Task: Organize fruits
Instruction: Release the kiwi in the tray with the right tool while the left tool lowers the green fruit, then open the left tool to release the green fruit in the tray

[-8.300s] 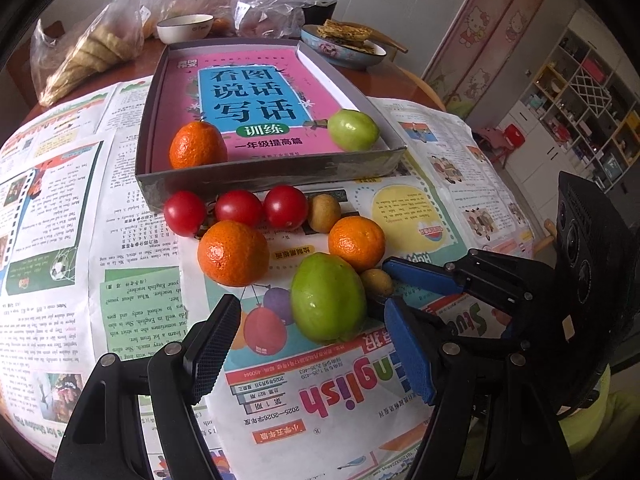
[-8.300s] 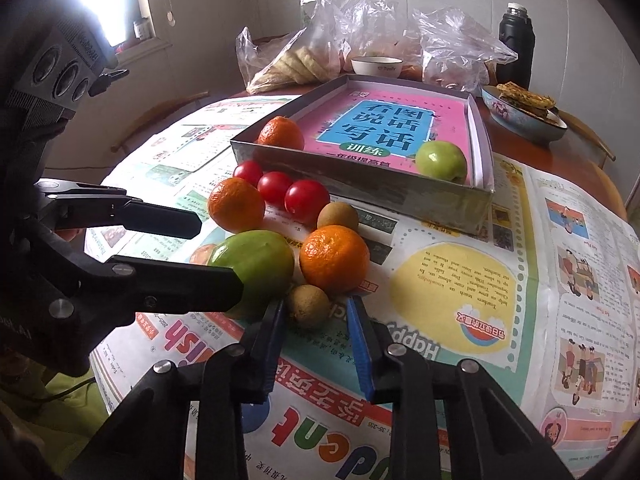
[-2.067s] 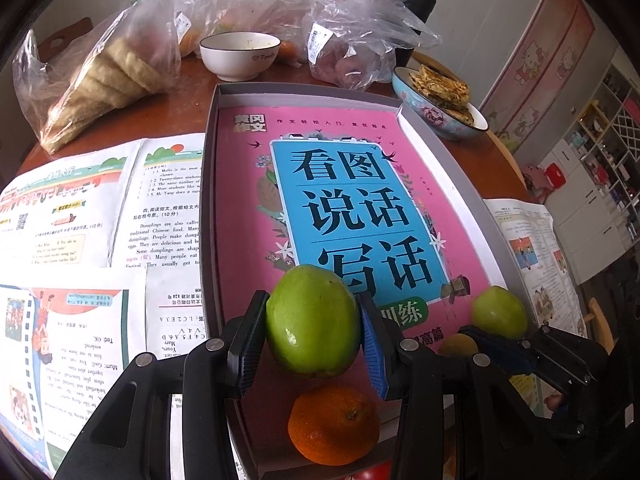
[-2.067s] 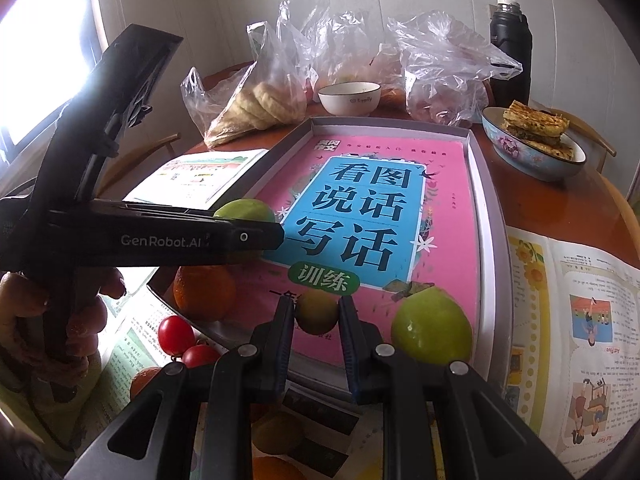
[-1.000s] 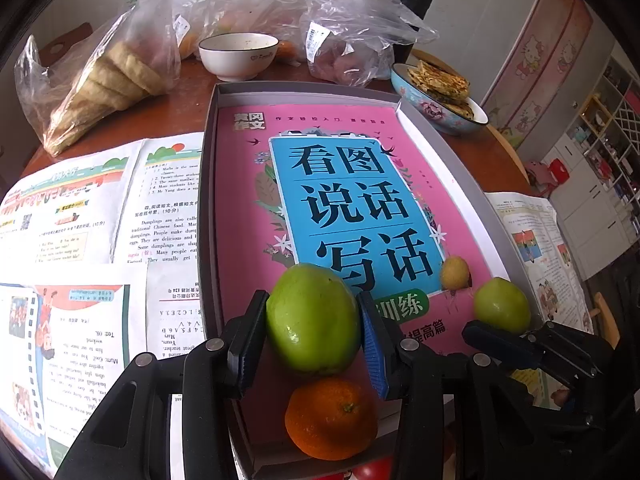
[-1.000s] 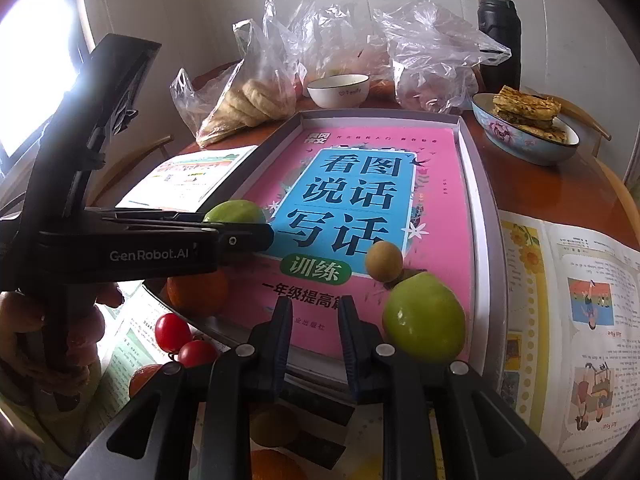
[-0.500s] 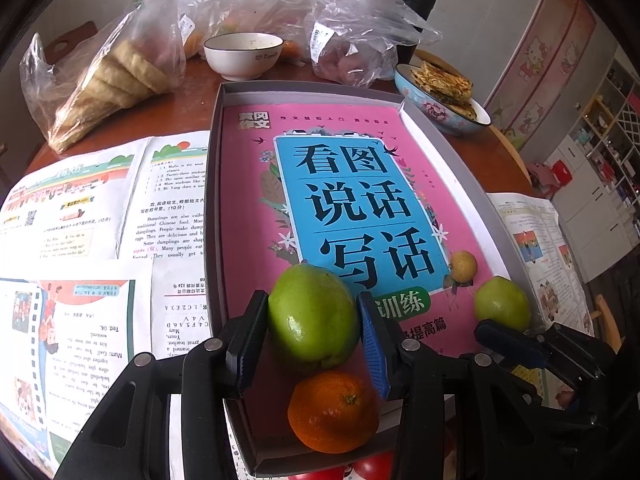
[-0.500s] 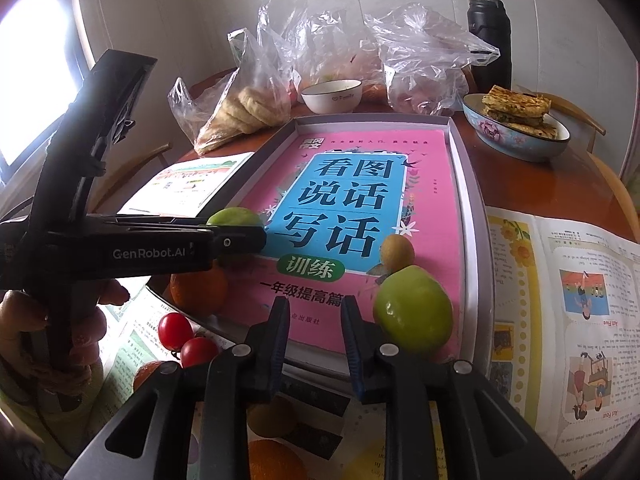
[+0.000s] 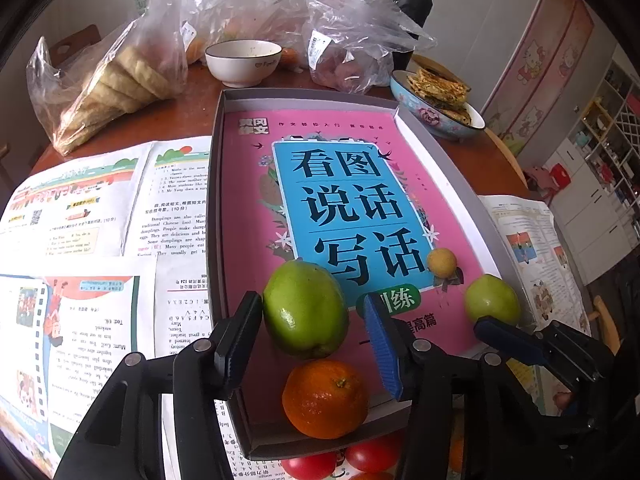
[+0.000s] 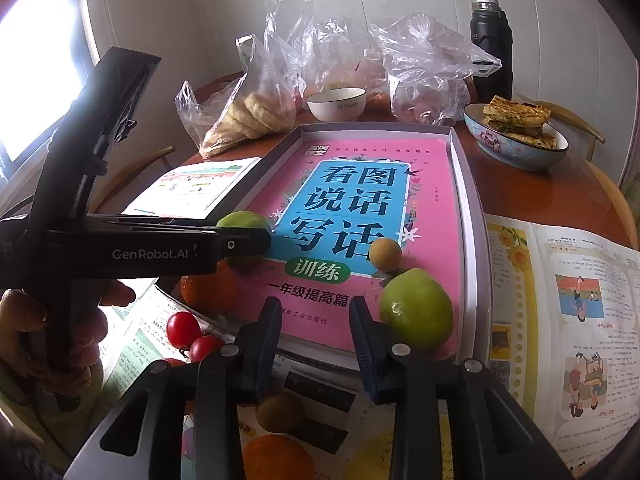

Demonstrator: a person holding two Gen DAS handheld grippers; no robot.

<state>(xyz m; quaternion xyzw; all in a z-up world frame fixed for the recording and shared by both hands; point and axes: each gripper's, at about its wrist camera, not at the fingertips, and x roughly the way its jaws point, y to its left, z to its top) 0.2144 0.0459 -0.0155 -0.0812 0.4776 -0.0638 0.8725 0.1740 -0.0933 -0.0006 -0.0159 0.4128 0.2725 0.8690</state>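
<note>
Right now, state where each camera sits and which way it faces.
Left wrist: on the left gripper, facing along the box; both jaws flank the large green fruit.
Right wrist: on the right gripper, low at the box's near edge; open jaws and the person's hand show.
Shared: small brown fruit, thermos.

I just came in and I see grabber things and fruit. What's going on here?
Someone is sorting fruit into a gray box with a pink book inside, using two hand-held grippers. The left gripper has opened around a big green fruit inside the box, just above an orange. The right gripper is open and holds nothing. Cherry tomatoes wait outside on the newspaper.
</note>
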